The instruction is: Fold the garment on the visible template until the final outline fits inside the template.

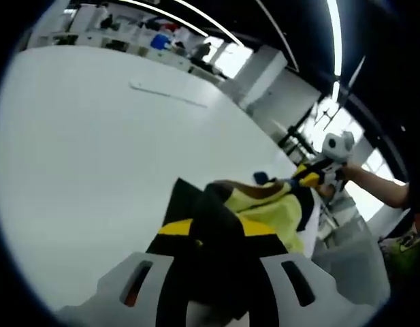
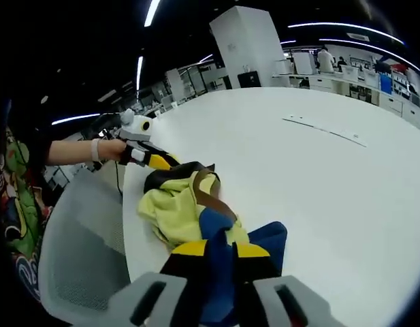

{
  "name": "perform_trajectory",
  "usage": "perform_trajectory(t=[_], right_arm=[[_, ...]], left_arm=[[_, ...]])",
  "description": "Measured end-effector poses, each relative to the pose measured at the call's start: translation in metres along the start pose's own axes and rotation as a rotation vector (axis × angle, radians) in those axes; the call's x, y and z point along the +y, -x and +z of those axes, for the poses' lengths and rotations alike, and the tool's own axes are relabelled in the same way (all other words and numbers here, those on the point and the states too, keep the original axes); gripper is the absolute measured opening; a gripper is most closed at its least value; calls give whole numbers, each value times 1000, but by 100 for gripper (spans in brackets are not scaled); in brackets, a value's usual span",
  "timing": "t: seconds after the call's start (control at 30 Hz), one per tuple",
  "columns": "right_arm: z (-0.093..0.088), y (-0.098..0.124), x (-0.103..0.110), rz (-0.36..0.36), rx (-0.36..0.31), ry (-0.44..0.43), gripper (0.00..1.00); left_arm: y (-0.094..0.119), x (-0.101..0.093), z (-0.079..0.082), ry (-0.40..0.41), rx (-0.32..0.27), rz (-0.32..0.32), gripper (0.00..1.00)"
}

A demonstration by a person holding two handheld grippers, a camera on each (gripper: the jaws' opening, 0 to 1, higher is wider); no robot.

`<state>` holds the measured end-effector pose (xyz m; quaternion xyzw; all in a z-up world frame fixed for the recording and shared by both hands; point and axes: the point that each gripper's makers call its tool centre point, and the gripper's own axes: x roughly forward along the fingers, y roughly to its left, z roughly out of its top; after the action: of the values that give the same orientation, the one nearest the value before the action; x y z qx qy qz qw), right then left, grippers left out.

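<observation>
The garment [image 2: 189, 204], a bunched piece in yellow, blue, black and brown, is seen lying near one edge of the white worktop [image 2: 318, 177], just beside a grey chair [image 2: 80, 252] drawn up below that edge. It is held at two opposite ends. In the left gripper view, the left gripper [image 1: 210, 272] is closed on a black, yellow-banded part of the cloth, which is drawn between its fingers [image 1: 138, 279]. In the right gripper view, the right gripper [image 2: 220, 293] is likewise closed on a blue part. Each gripper is also seen from the other's view at the far end of the cloth, with a hand [image 2: 111, 150] behind it. This two-ended hold is judged to serve for lifting and spreading the heap before folding. Thin marks [image 2: 325, 128] farther in on the worktop may be the template, though this cannot be told for sure; the garment lies well apart from them.
</observation>
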<state>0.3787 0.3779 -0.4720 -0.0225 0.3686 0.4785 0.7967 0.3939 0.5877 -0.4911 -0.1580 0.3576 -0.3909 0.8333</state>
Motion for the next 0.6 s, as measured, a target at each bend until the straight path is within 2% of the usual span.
perform_trajectory(t=[0.27,0.4,0.6], right_arm=[[-3,1,3,18,7,-19,4],[-5,-3,10,34,19,4,1],[-4,-2,7,27,12,-12,0]], left_arm=[[3,0,1,2,-9,2,21],[4,-1,-3,0,4,-5,19],[3,0,-9,0,19,-2,18]])
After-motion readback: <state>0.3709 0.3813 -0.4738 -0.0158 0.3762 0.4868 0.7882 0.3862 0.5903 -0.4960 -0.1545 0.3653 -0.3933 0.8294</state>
